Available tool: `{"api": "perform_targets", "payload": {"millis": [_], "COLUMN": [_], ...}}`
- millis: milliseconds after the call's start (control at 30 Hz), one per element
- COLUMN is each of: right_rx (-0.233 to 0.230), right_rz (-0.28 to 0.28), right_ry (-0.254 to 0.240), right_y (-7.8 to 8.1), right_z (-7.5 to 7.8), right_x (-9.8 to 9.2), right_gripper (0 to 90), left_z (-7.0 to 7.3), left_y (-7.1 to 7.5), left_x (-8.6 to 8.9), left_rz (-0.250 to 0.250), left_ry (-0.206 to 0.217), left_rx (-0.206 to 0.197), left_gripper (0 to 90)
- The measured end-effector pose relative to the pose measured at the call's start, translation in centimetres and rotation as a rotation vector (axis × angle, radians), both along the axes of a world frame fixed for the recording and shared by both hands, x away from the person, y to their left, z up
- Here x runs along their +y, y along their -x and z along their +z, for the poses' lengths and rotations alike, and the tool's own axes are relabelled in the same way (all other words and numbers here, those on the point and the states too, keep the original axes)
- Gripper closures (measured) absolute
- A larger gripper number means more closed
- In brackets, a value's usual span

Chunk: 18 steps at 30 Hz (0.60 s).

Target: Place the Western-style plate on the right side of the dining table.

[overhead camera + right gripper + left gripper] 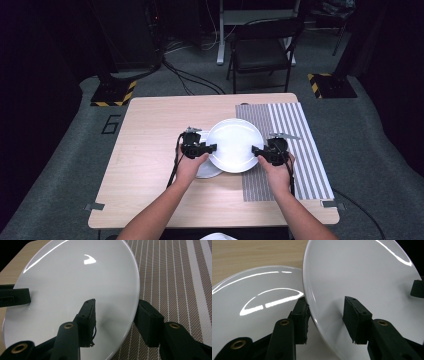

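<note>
My left gripper (212, 148) has its jaws astride the left rim of the top plate (235, 145), one above & one below, part open, w/ a gap on the upper side. Under it a second plate (249, 305) sits on the wood table (150, 150), poking out lower left. The top plate partly overlaps the striped mat (295, 145). My right gripper (256, 150) straddles the right rim, also not fully closed.
</note>
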State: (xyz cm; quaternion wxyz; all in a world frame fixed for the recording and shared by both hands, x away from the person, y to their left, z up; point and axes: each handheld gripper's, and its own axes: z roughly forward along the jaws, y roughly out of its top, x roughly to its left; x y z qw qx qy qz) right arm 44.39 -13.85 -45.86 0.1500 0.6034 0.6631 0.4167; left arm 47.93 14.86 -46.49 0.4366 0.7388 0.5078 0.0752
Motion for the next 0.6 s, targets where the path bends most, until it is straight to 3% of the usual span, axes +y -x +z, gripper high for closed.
{"api": "perform_targets", "payload": {"millis": [600], "right_rx": [0.007], "right_rz": [-0.015], "right_ry": [0.020], "right_y": [-0.17], "right_z": [0.51], "right_x": [-0.35], "right_gripper": [51.5], "left_z": [-0.08], "left_y": [-0.88], "left_x": [-0.67], "left_rz": [-0.004], "left_ry": [0.014], "left_rx": [0.011], "left_gripper": [56.3]}}
